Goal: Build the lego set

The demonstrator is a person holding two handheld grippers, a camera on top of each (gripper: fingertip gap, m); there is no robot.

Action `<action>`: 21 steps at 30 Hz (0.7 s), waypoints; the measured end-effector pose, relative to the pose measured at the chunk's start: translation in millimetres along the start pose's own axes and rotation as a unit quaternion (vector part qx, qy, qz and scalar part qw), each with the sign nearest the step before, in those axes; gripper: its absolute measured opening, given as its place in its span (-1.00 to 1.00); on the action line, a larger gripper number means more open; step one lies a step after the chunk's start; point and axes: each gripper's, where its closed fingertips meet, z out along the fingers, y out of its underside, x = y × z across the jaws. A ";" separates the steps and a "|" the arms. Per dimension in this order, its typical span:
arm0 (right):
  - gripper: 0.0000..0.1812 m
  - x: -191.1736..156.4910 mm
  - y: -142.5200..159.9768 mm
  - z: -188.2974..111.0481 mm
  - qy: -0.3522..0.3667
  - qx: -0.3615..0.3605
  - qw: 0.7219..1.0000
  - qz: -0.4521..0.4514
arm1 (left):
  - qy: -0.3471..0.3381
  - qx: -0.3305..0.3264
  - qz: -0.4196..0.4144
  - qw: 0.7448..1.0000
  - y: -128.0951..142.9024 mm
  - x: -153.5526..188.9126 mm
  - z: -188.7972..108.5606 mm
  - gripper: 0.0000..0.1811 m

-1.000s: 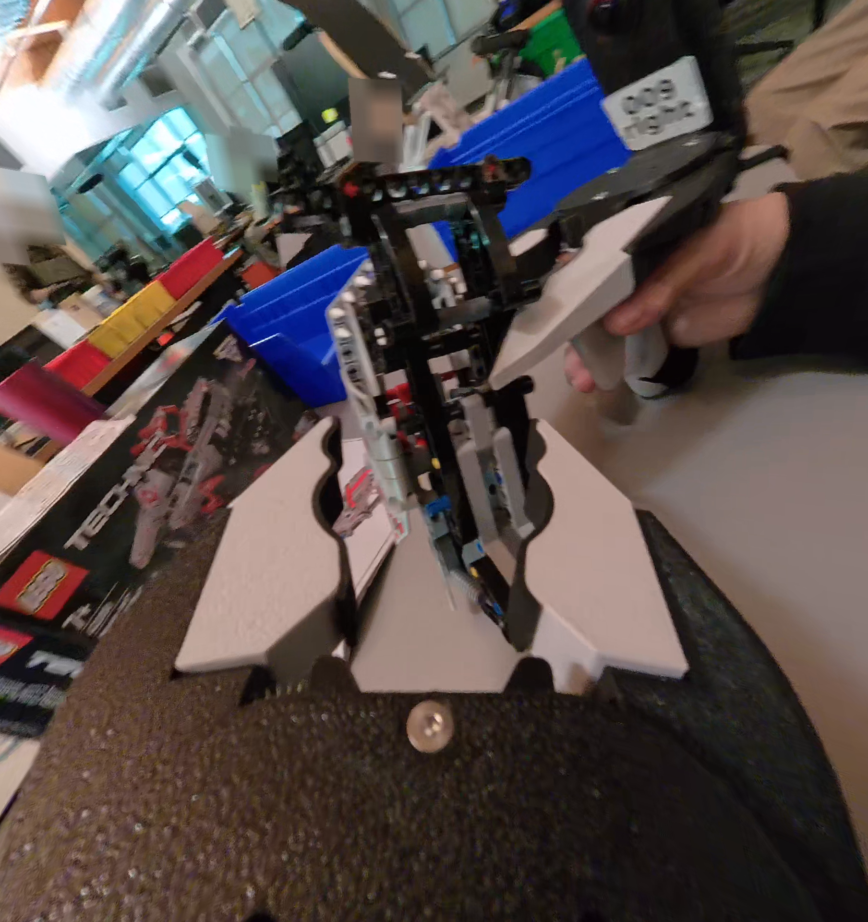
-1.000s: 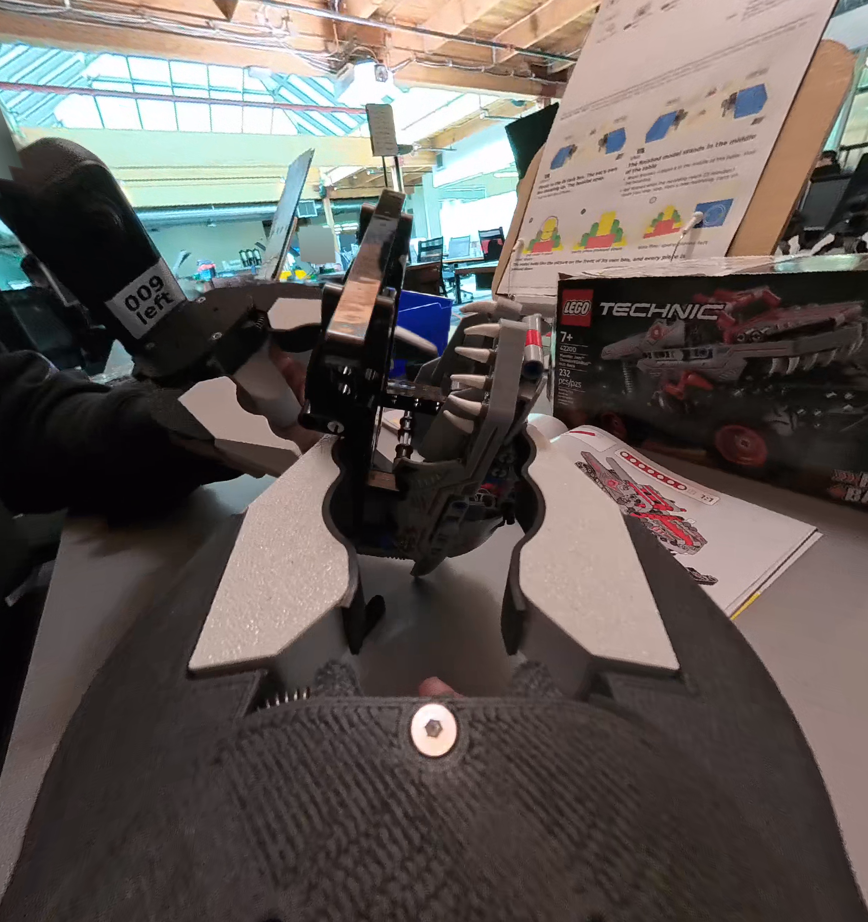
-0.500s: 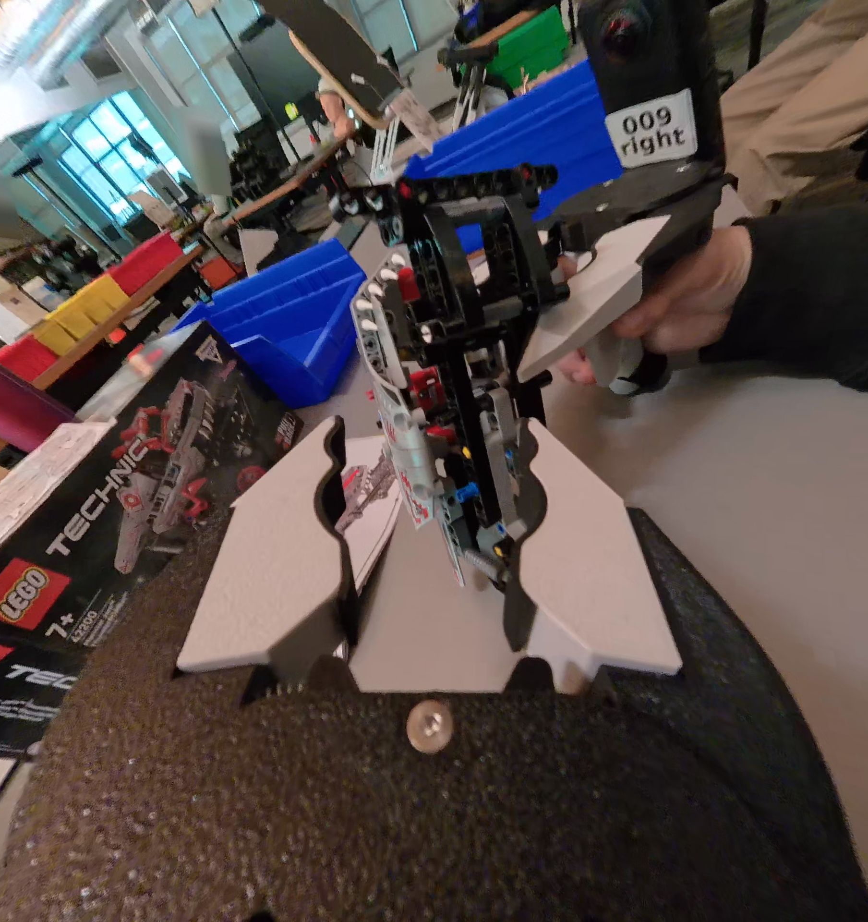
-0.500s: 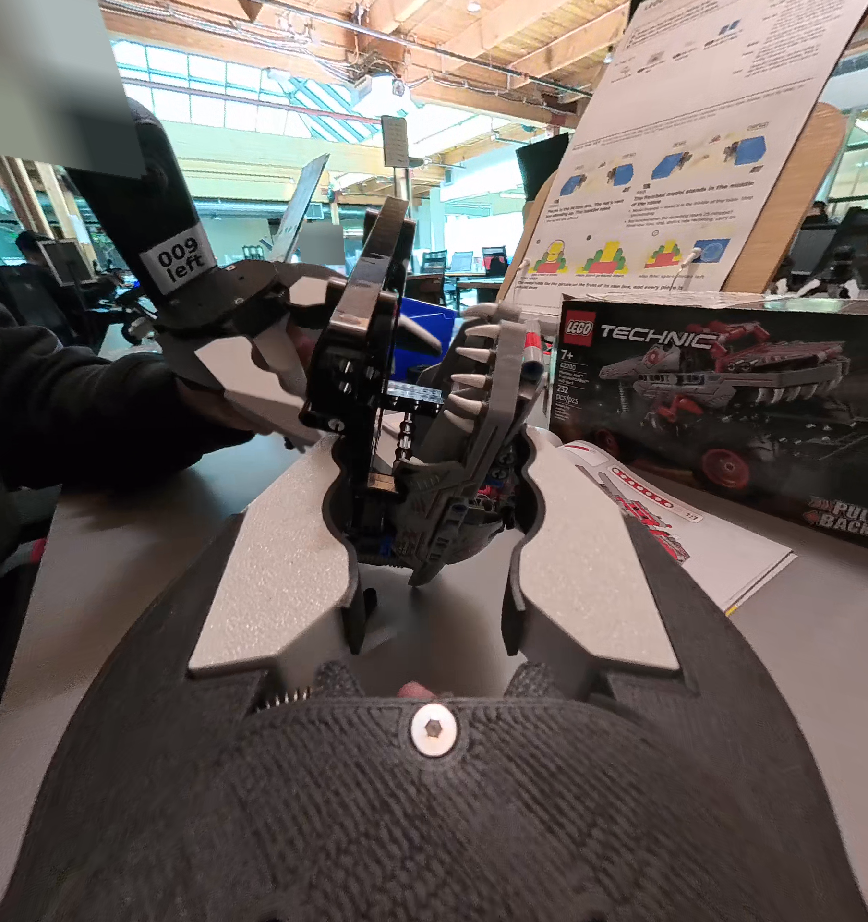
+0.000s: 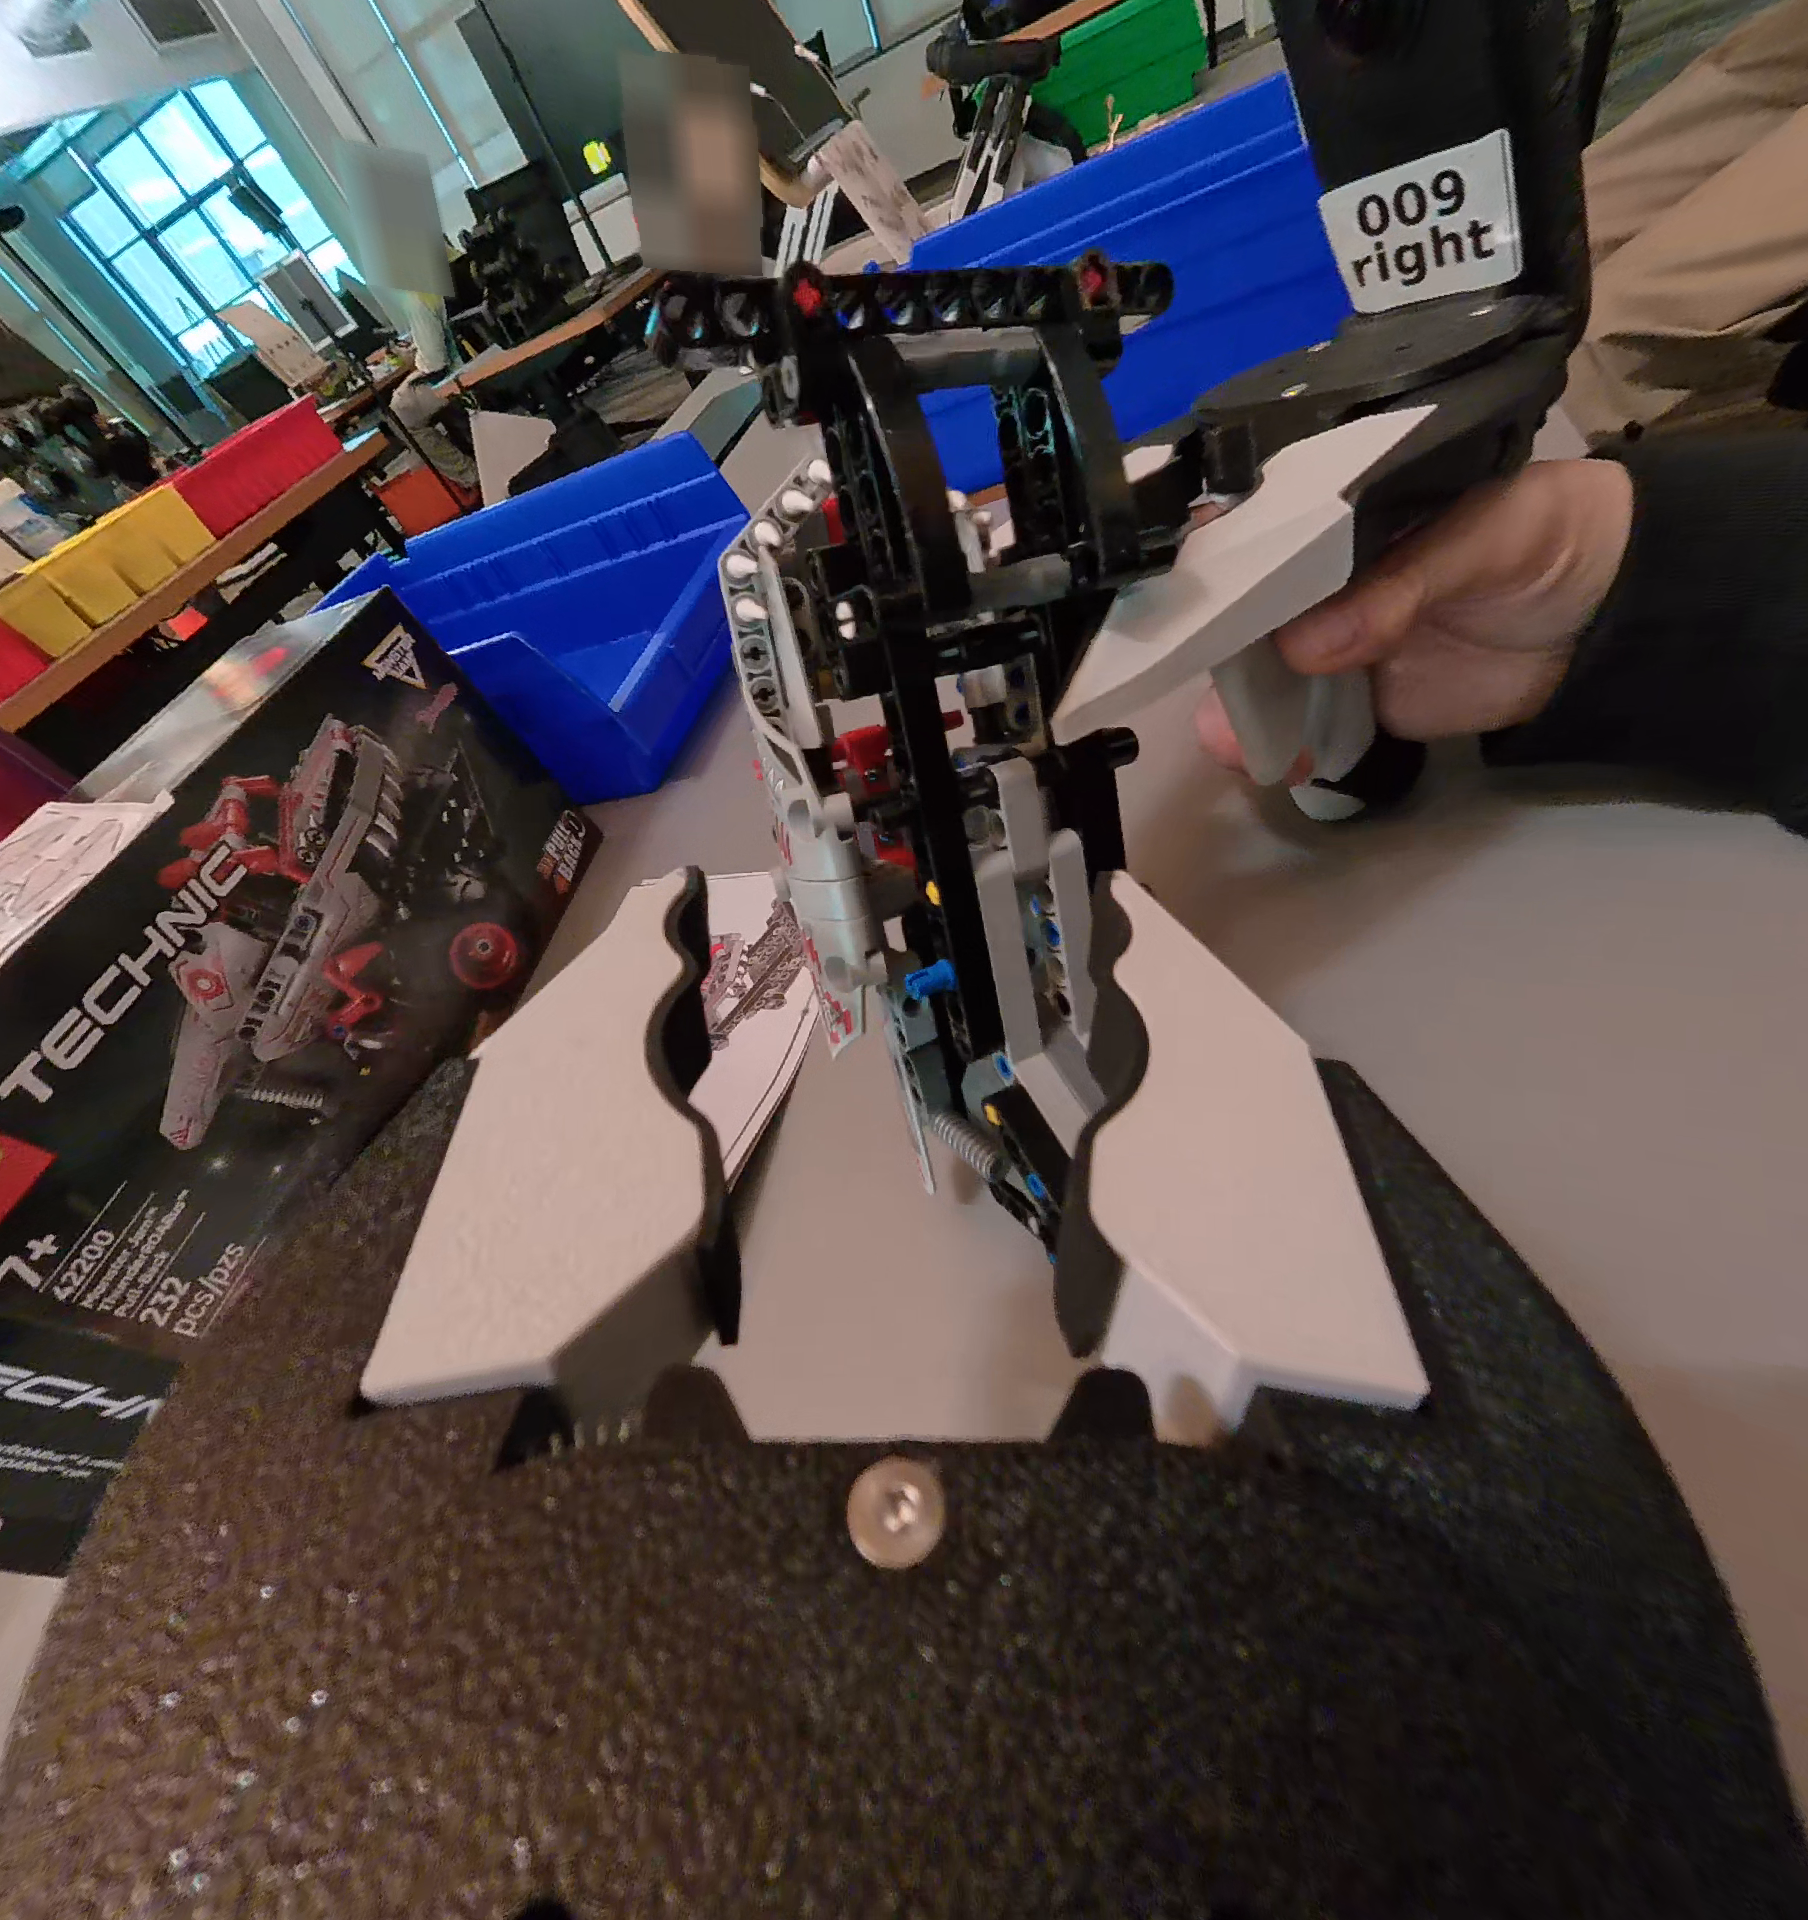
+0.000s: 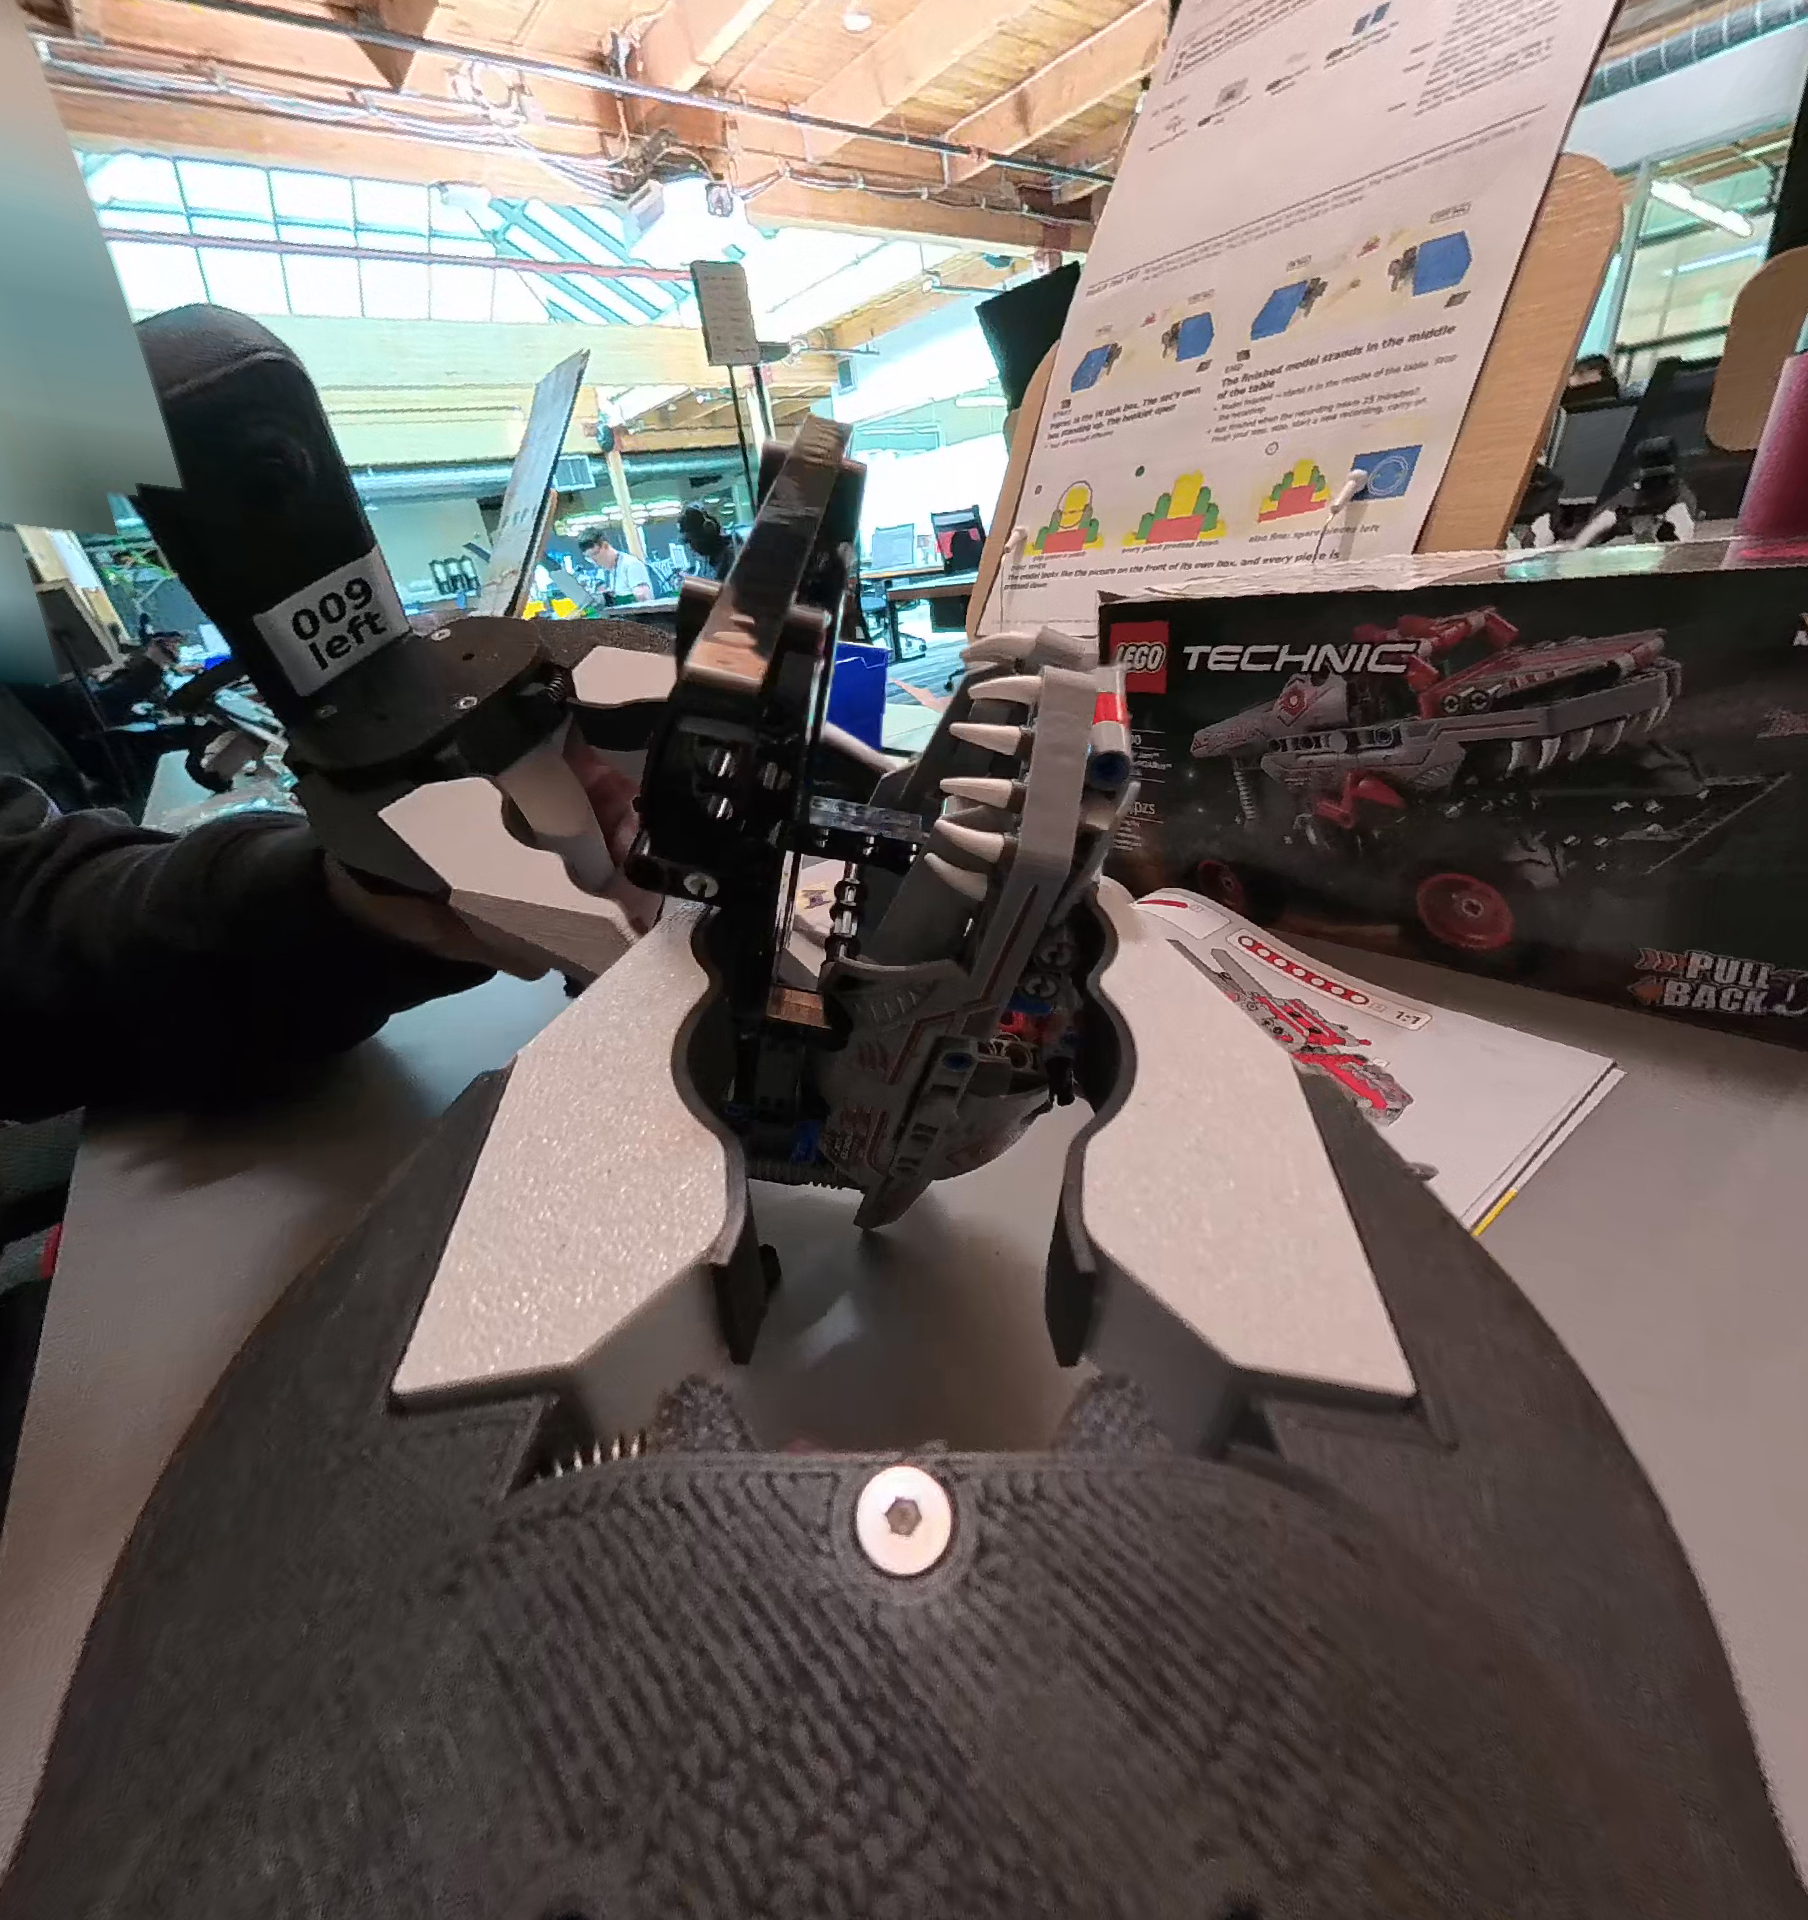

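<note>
A partly built Lego model [image 6: 879,987] with a black frame and a grey toothed jaw stands upright over the grey table. My right gripper [image 6: 900,935] is shut on its lower part, with both fingers pressed against it. The right gripper also shows in the left wrist view [image 5: 1108,603], gripping the model [image 5: 931,675] from the right. My left gripper [image 5: 895,987] is open around the model's bottom end. Its right finger [image 5: 1243,1143] lies against a grey beam and its left finger [image 5: 567,1143] stands apart. The left gripper also shows in the right wrist view [image 6: 619,769].
The black Lego set box [image 5: 204,935] stands on the left, and shows in the right wrist view [image 6: 1502,779]. The open instruction booklet [image 6: 1399,1070] lies in front of it. Blue bins [image 5: 567,623] stand behind. A propped printed instruction board [image 6: 1295,312] stands behind the box. Tip to tip, the grippers are about 4 cm apart.
The left gripper has swung a little around the model, which now sits closer to its right finger. The right gripper's hold on the model is unchanged.
</note>
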 end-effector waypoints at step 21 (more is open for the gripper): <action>-0.29 7.3 10.0 28.2 0.069 -0.039 0.983 0.166 | -0.009 -0.035 -0.112 0.993 14.2 -9.7 2.3 -0.12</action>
